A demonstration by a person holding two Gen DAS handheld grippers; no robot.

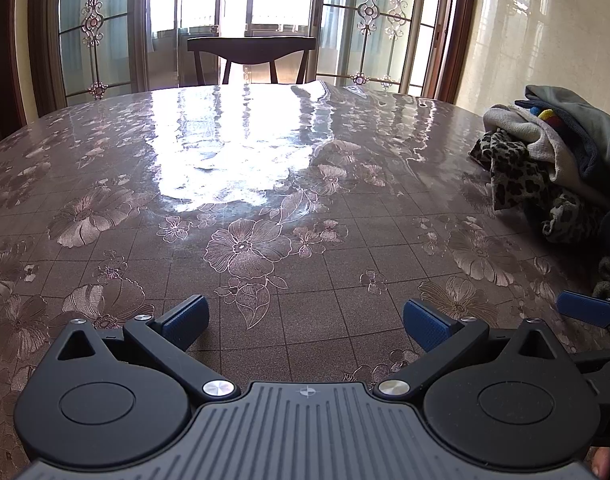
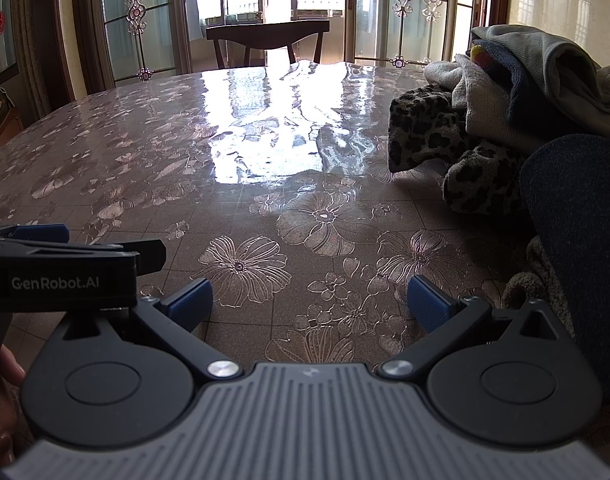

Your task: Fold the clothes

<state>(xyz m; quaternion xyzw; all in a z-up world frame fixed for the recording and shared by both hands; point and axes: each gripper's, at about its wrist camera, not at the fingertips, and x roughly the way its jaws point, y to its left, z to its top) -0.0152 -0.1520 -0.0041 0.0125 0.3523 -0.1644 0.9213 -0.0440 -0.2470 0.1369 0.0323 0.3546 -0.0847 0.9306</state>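
shiny flowers cover the table (image 1: 265,208), and it fills both views from the near edge to the far end. closest of all, the left claw (image 1: 305,322) hangs low over the table with its 2 blue pads spread wide and nothing between them. the right claw (image 2: 310,300) is just beside it, also wide open and holding nothing.

no piece of clothing lies flat yet, so the folding looks like it is only at the start. the step in hand seems to be picking 1 piece to fold.

the pile of clothes (image 2: 505,120) sits on the right side of the table, ahead of the right claw and off to its right. it is near that claw but not touching it, and farther from the left claw. a spotted cloth (image 2: 425,132) pokes out at the front, with a pale one (image 2: 481,108) and a grey one (image 2: 565,68) heaped on top. a dark blue cloth (image 2: 577,220) lies closest, by the right claw.

next, the right claw likely needs to reach right, pinch 1 loose piece and pull it onto the bare middle.

far off, a chair (image 1: 251,46) stands by bright glass doors (image 1: 369,28).
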